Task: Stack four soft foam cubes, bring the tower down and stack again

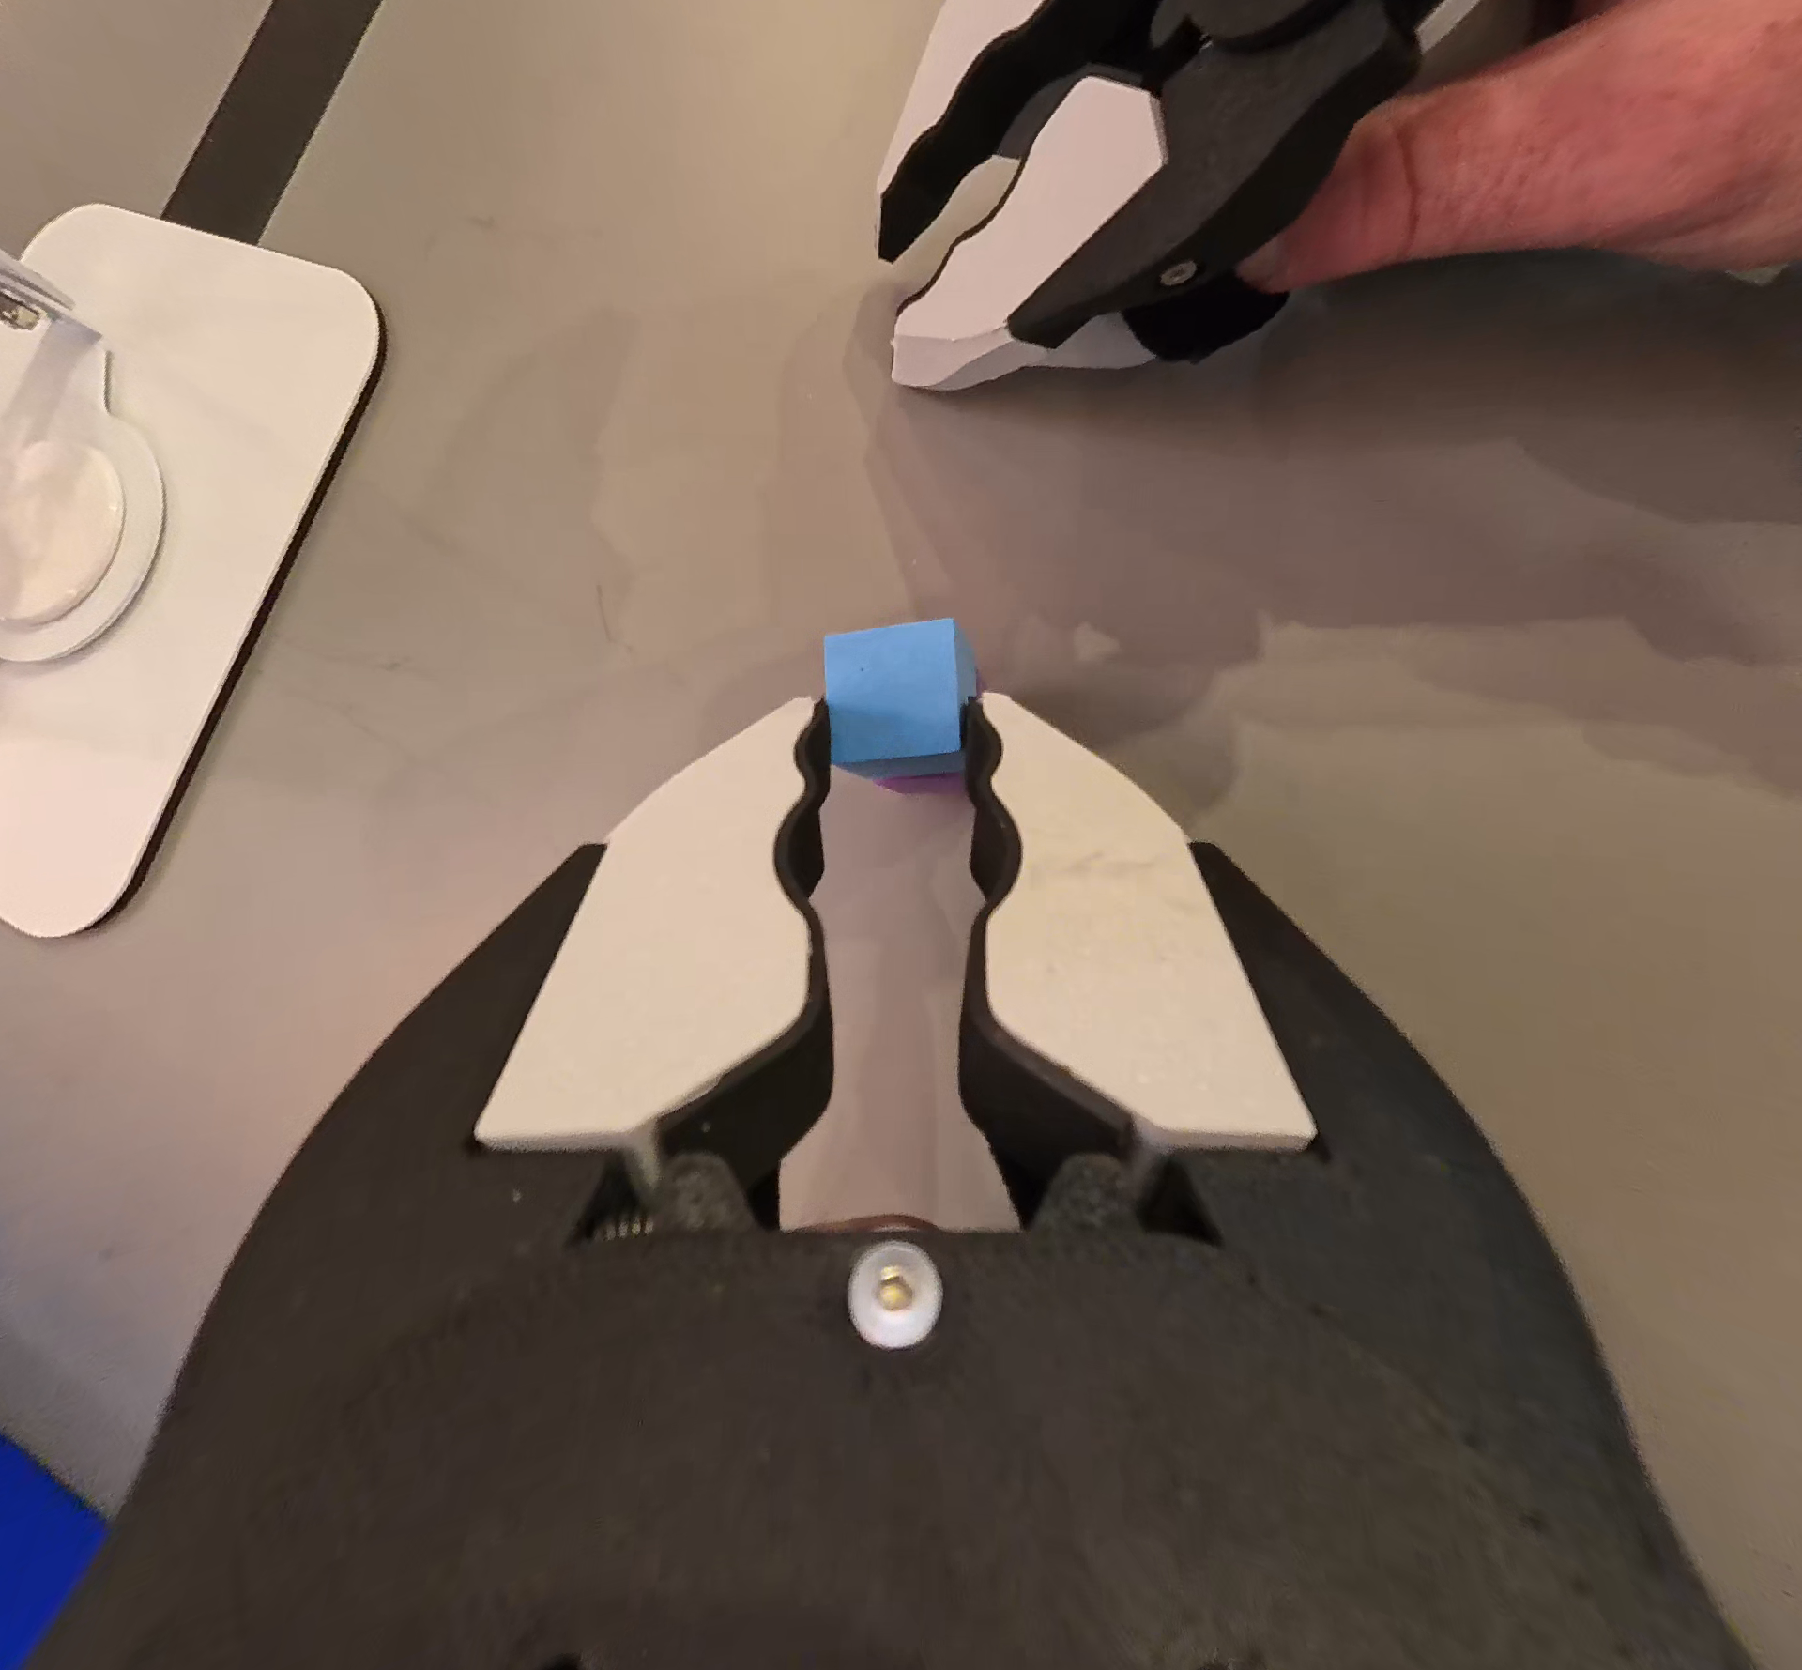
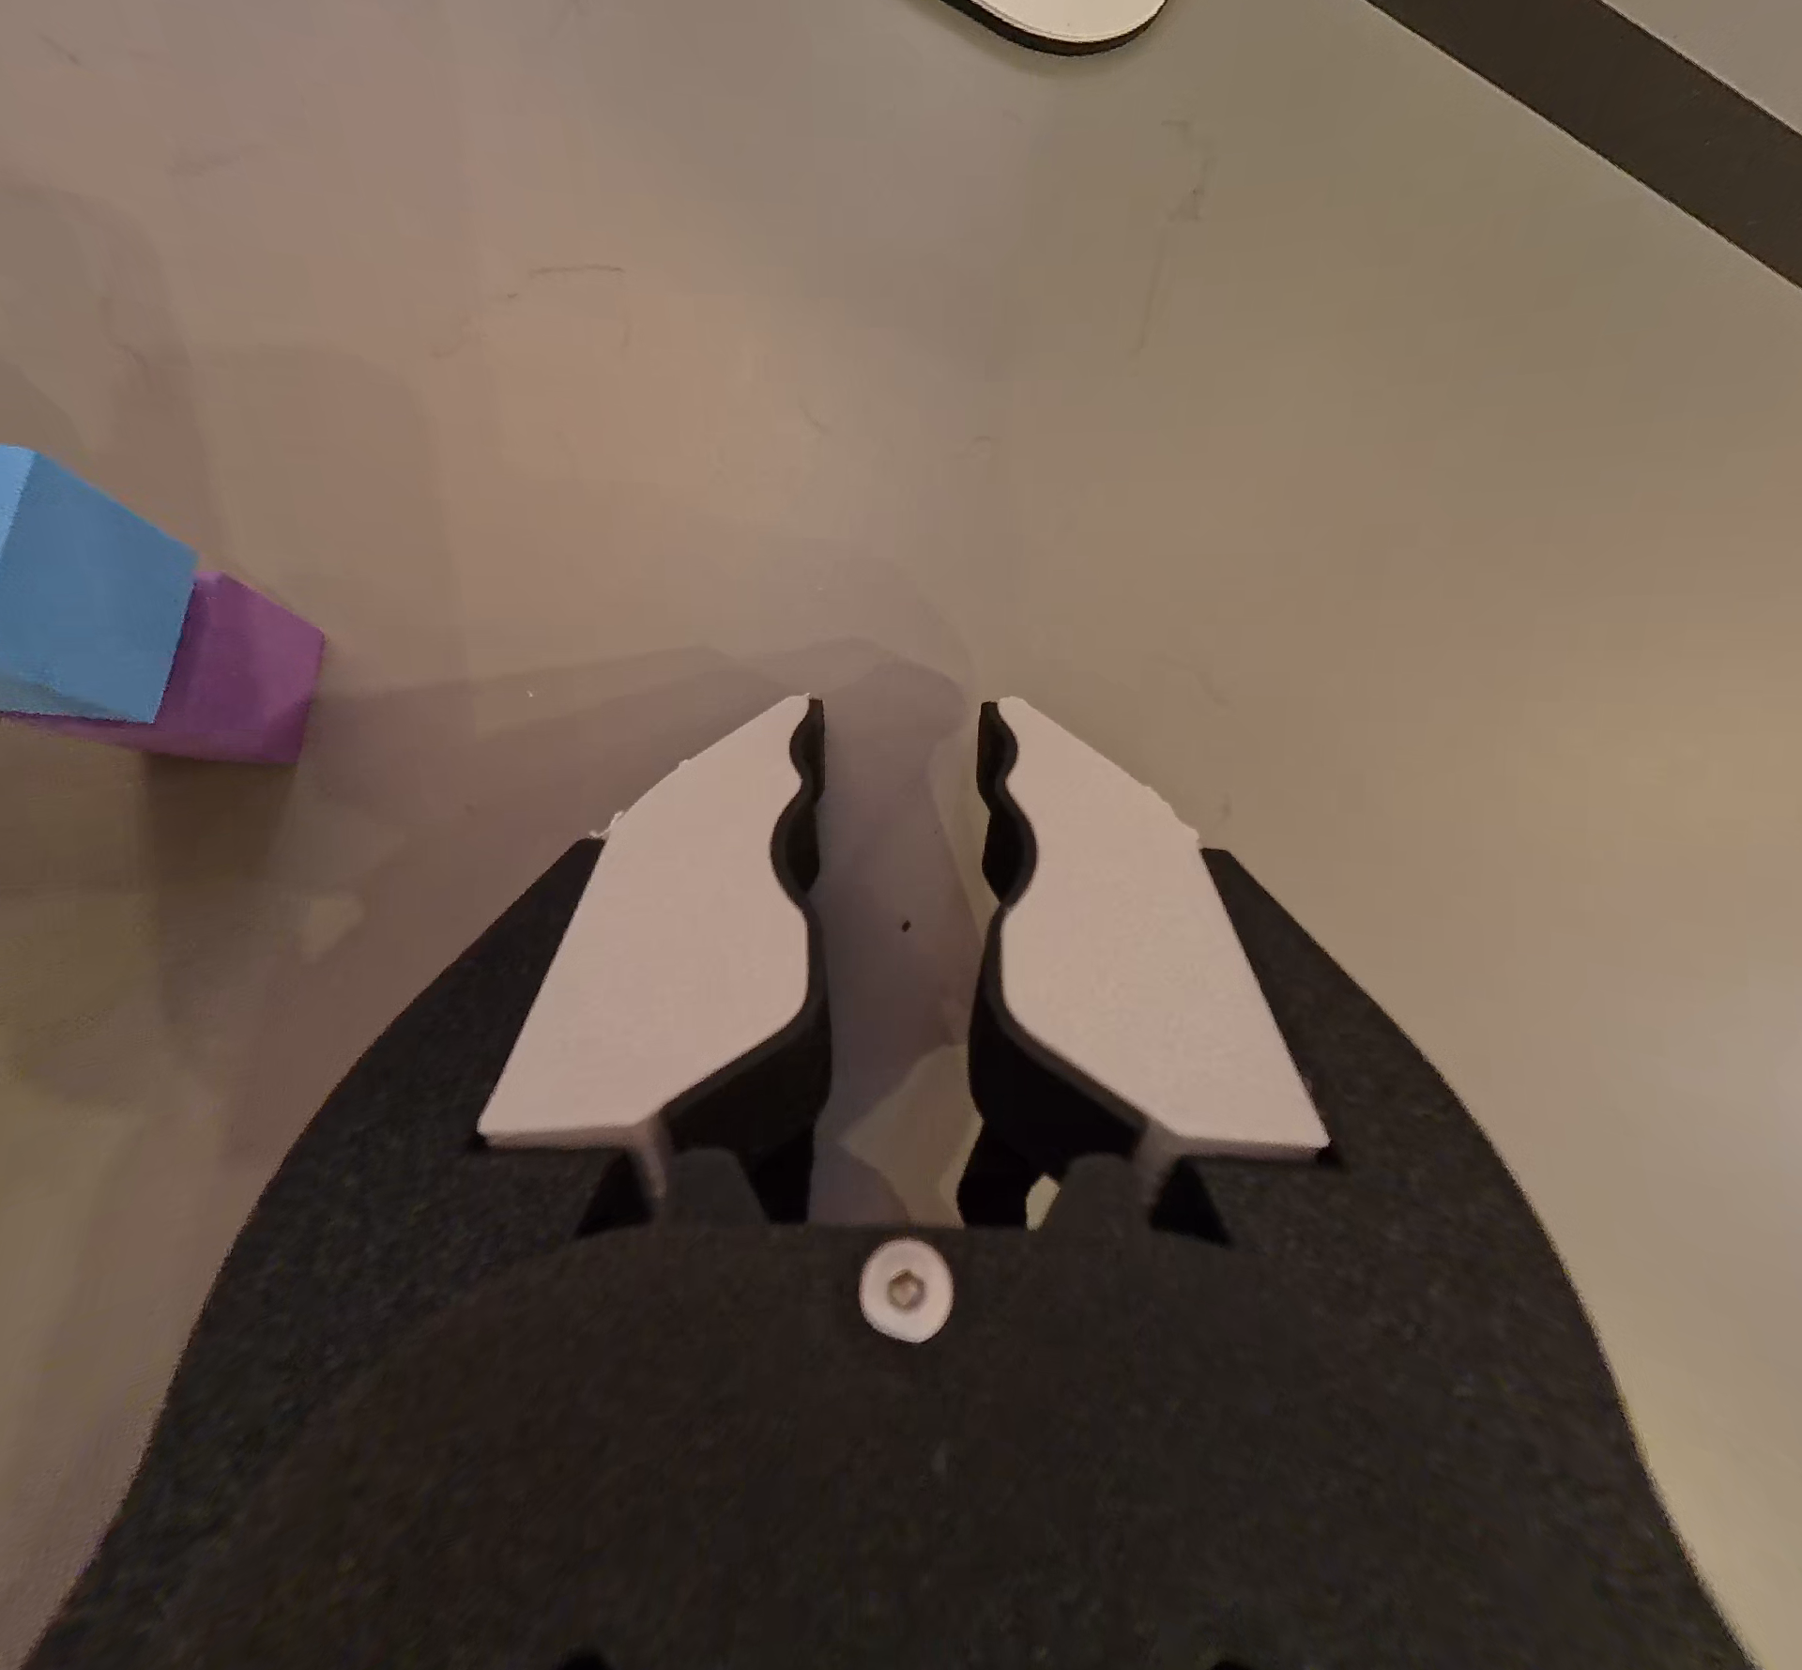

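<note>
— Where are we in the stack?

— I have the left gripper [image 1: 897,726] closed on the blue cube [image 1: 892,697], both pads pressed to its sides. It sits on the purple cube [image 2: 249,687], which rests on the table [image 1: 585,502]. From the right wrist view the blue one looks set back from the purple one's edge, not flush. I'd call this the placing of the second cube; the other two I can't find in either view.

— And your right side?

— The right gripper [image 2: 902,716] hangs over bare table, jaws narrowly apart with nothing between them, just beside the pair. A hand [image 1: 1560,160] shows behind it in the left view.

— Next move?

— My guess: square the blue cube up, then ease the left jaws apart gently. Foam springs back, so a quick release could nudge it off. Then I'd go looking for a third cube.
</note>
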{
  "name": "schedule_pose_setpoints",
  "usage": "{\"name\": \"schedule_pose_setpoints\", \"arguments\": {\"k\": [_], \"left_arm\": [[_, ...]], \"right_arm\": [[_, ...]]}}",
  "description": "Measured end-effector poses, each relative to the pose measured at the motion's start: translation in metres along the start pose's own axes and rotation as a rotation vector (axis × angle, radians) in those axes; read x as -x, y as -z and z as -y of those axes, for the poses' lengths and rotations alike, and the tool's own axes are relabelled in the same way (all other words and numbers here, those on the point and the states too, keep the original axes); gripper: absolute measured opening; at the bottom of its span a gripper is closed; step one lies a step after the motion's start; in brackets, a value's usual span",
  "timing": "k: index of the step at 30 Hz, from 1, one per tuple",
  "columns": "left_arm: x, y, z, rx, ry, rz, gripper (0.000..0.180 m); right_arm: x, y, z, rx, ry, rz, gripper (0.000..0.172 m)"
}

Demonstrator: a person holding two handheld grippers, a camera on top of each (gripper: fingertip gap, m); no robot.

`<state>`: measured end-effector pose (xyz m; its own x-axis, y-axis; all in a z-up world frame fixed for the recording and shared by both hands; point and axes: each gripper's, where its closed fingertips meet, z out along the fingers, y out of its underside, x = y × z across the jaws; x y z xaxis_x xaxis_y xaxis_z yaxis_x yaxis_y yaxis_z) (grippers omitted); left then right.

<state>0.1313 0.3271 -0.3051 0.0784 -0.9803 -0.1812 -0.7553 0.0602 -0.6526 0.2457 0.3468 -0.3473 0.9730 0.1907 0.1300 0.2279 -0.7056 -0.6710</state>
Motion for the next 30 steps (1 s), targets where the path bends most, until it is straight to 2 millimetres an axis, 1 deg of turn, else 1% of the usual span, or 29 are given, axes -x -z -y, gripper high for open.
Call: {"name": "schedule_pose_setpoints", "arguments": {"k": [9,30], "left_arm": [[-0.0029,-0.0028,-0.0010,0.002,0.006,-0.008,0.026],[-0.0009,-0.0026,-0.0022,-0.013,-0.020,0.005,0.026]], "right_arm": [[0.0000,-0.0001,-0.0001,-0.003,-0.002,0.004,0.030],[0.0002,-0.0005,0.0000,-0.005,-0.007,0.011,0.030]]}}
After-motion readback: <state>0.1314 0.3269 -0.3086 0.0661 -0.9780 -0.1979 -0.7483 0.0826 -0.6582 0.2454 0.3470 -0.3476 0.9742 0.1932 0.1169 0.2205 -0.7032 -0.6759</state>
